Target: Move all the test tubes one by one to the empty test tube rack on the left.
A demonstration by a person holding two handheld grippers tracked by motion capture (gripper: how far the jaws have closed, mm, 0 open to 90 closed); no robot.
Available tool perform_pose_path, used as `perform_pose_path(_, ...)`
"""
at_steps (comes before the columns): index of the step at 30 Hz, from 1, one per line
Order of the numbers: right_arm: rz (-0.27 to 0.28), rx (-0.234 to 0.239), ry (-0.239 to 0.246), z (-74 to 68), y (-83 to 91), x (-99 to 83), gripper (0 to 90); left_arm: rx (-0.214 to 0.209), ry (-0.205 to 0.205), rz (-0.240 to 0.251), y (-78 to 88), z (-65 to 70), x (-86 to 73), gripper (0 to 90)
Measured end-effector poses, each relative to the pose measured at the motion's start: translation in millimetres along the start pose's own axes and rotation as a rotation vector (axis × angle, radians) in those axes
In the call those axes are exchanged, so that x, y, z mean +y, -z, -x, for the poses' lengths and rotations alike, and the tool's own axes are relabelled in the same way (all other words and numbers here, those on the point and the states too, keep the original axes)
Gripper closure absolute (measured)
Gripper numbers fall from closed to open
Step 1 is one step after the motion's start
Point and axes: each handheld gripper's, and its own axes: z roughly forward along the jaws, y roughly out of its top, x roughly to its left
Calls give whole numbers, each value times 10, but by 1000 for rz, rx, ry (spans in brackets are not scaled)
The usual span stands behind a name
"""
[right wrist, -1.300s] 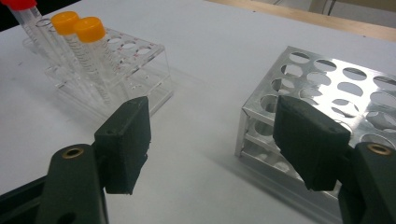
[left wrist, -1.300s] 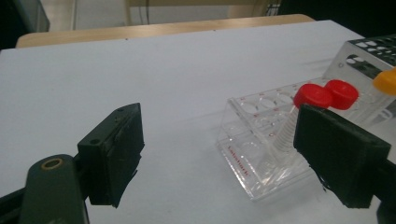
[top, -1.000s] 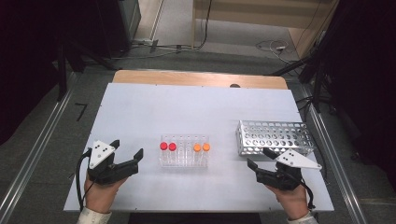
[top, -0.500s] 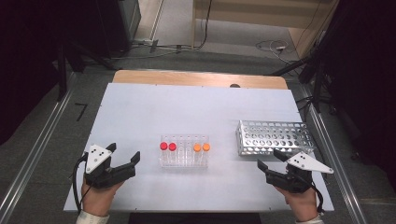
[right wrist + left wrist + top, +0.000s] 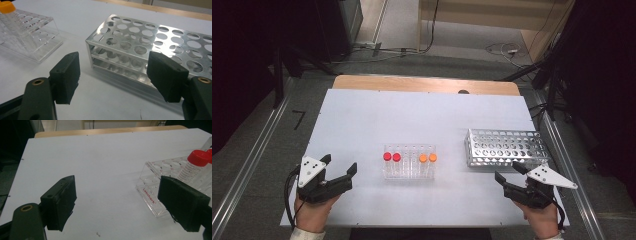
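Note:
A clear plastic rack (image 5: 408, 164) stands at the middle of the white table (image 5: 422, 125). It holds two red-capped tubes (image 5: 392, 157) on its left and two orange-capped tubes (image 5: 428, 158) on its right. An empty metal rack (image 5: 504, 147) with many round holes stands to the right of it. My left gripper (image 5: 339, 165) rests near the table's front left, open, with nothing between its jaws. In the left gripper view (image 5: 117, 205) the clear rack (image 5: 160, 185) and a red-capped tube (image 5: 192, 166) lie just ahead to the right. My right gripper (image 5: 509, 172) is open at the front right, just in front of the metal rack (image 5: 155, 42).
A wooden strip (image 5: 427, 84) borders the table's far edge. Metal rails (image 5: 259, 150) run along both sides of the table on the grey floor. Cables (image 5: 504, 50) lie on the floor beyond the table.
My right gripper has drifted to the right along the front of the metal rack. The left gripper has hardly moved.

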Motion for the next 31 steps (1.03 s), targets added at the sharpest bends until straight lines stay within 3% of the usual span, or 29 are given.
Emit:
perform_pose_path(11,6,-44,-27,131,87,-63,250,25,19,-4,9,-99,-32,158)
perform_pose_path(22,4,-129,-66,303,153,-143,248,71,38,-40,5,-236,-103,146)
perform_pose_path(26,-8,-159,-84,371,144,-175,244,67,71,-49,-10,-286,-122,136)
perform_pose_path(31,-21,-195,-119,477,161,-212,195,66,69,-47,-8,-279,-126,134)
